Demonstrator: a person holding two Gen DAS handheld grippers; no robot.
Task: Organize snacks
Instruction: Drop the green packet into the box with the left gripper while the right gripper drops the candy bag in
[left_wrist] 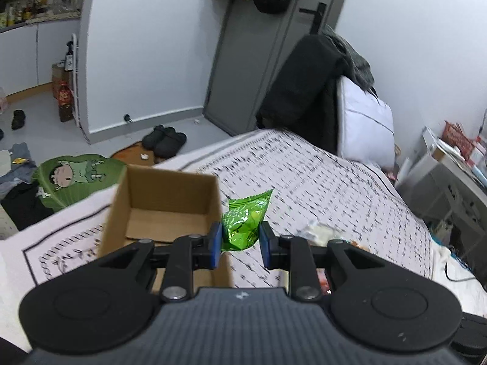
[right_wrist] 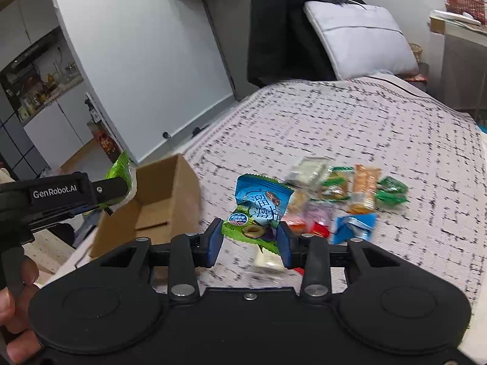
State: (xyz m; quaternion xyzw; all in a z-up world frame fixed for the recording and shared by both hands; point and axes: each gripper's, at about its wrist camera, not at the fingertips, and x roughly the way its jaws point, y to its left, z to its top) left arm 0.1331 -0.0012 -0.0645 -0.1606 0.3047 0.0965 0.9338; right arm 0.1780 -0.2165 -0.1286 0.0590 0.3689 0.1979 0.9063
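Observation:
My left gripper is shut on a bright green snack packet, lifted beside the right wall of an open cardboard box that stands on the bed. In the right wrist view the left gripper shows from the side with the same green packet over the box. My right gripper is shut on a blue and green snack packet, held above the bed. A loose pile of snack packets lies on the patterned bedspread to its right.
A black coat and a white pillow sit at the bed's head. Black slippers, a green cartoon cushion and clothes lie on the floor left of the bed. A cluttered desk stands at the right.

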